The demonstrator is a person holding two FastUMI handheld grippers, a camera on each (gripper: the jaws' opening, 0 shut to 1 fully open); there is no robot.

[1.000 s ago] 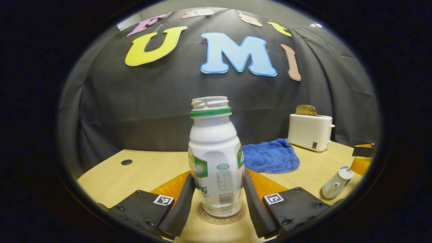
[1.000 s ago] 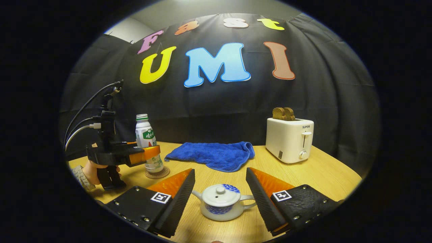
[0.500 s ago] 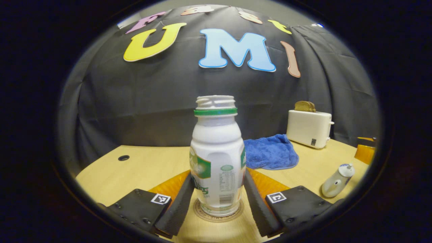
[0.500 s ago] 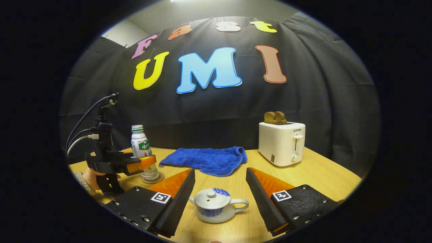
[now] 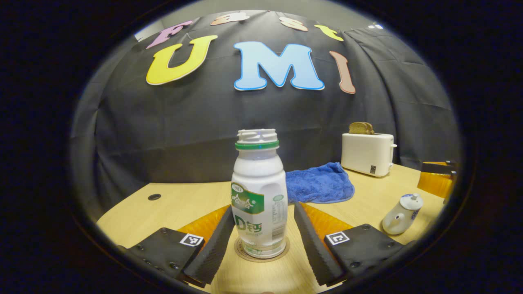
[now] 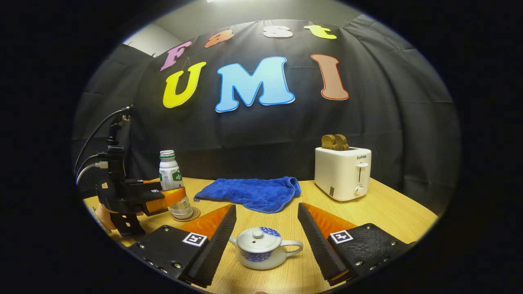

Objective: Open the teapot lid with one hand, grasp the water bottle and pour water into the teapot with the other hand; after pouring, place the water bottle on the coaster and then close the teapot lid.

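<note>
The white water bottle [image 5: 259, 204], cap off, stands upright on the round coaster [image 5: 282, 249]. My left gripper [image 5: 262, 207] is open, one finger on each side of the bottle's lower half with small gaps. The right gripper view has the same bottle [image 6: 168, 179] on its coaster [image 6: 195, 214] at the left, with the left gripper [image 6: 161, 197] beside it. The white and blue teapot [image 6: 263, 253] sits on the table with its lid [image 6: 257, 241] on. My right gripper [image 6: 266, 206] is open, its fingers wide apart on either side of the teapot, not touching it.
A blue cloth [image 6: 251, 192] lies at the back of the wooden table [image 6: 388, 212]. A white toaster [image 6: 343, 173] holding bread stands at the back right. The left gripper view has the teapot [image 5: 402, 214] far right and a round hole [image 5: 154, 197] in the table, back left.
My left gripper's fingers have spread off the bottle and drawn back a little; the bottle stays on the coaster. The right gripper has barely moved around the teapot.
</note>
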